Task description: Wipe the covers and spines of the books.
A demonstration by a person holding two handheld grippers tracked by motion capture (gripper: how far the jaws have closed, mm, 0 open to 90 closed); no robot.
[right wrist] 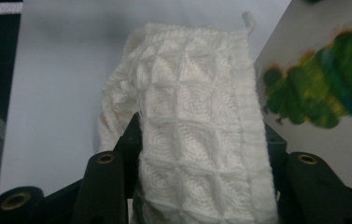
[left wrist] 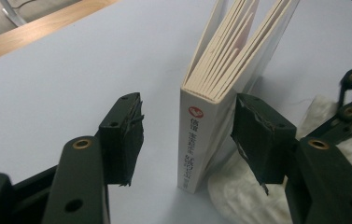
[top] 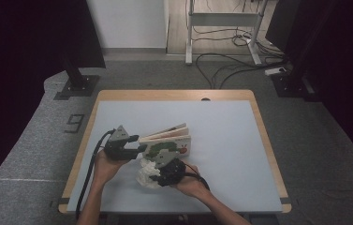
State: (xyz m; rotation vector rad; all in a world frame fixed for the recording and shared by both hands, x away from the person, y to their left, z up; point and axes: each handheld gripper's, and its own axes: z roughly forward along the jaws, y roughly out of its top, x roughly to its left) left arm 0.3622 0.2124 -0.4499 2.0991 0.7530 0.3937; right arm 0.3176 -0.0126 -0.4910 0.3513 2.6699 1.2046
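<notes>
Between open left gripper [left wrist: 187, 140] jaws, upright book [left wrist: 201, 135]; cloth [right wrist: 197, 135] in right gripper [right wrist: 201, 154].

One picture book [top: 169, 143] and one white cloth [top: 147, 176] sit on one table [top: 230, 154], with two hand-held grippers at work: the left gripper [top: 139, 149] and the right gripper [top: 158, 174]. Two hands hold them.

You worked at a wood-edged table [top: 258, 122] with a pale blue top, on grey carpet [top: 33, 140]; cables [top: 225, 65] trailed beneath a desk frame [top: 223, 21] beyond.
</notes>
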